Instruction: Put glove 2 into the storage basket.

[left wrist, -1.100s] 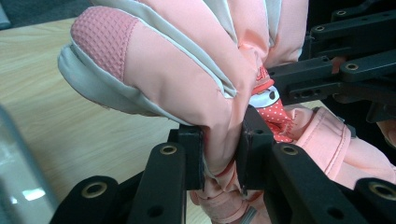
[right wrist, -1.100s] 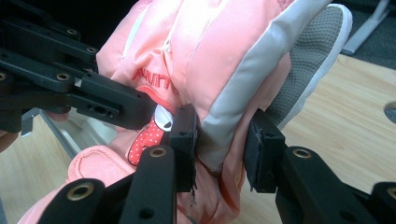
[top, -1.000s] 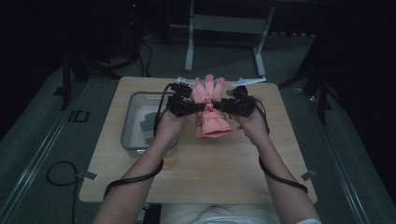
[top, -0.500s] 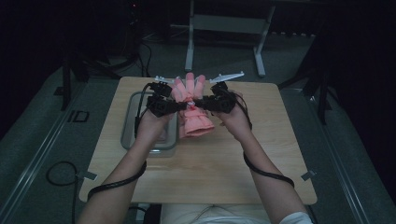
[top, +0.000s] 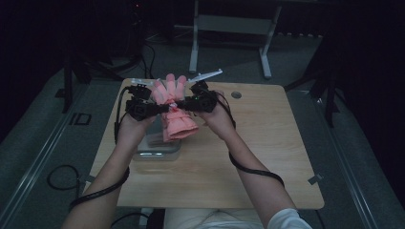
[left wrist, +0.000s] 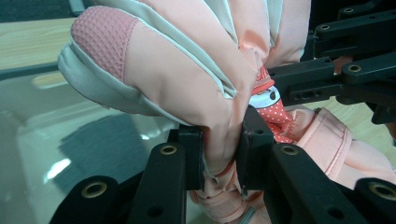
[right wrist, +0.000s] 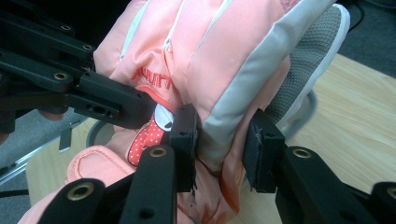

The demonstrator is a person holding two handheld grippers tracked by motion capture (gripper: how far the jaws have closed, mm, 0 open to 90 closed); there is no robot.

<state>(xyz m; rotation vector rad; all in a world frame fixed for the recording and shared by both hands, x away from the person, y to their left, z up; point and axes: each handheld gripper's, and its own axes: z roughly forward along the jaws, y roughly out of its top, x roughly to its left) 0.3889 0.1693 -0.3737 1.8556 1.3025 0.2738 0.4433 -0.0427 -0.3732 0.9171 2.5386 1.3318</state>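
2 grippers, left gripper (left wrist: 222,156) & right gripper (right wrist: 219,149), both clamped on 1 pink glove (top: 174,112) above 1 tray (top: 157,150).

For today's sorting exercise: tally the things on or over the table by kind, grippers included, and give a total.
Pink glove: 1
Clear tray: 1
Black grippers: 2, left gripper, right gripper
White syringe-like tool: 1
Total: 5

room's dark, light falls mostly on the wooden table (top: 267,143), pale top w/ rounded corners & a small round hole near its far edge. grey floor (top: 363,157) all around, black cable (top: 59,179) looped at the left. a grey metal frame (top: 229,28) stands beyond the table, bg past it nearly black.
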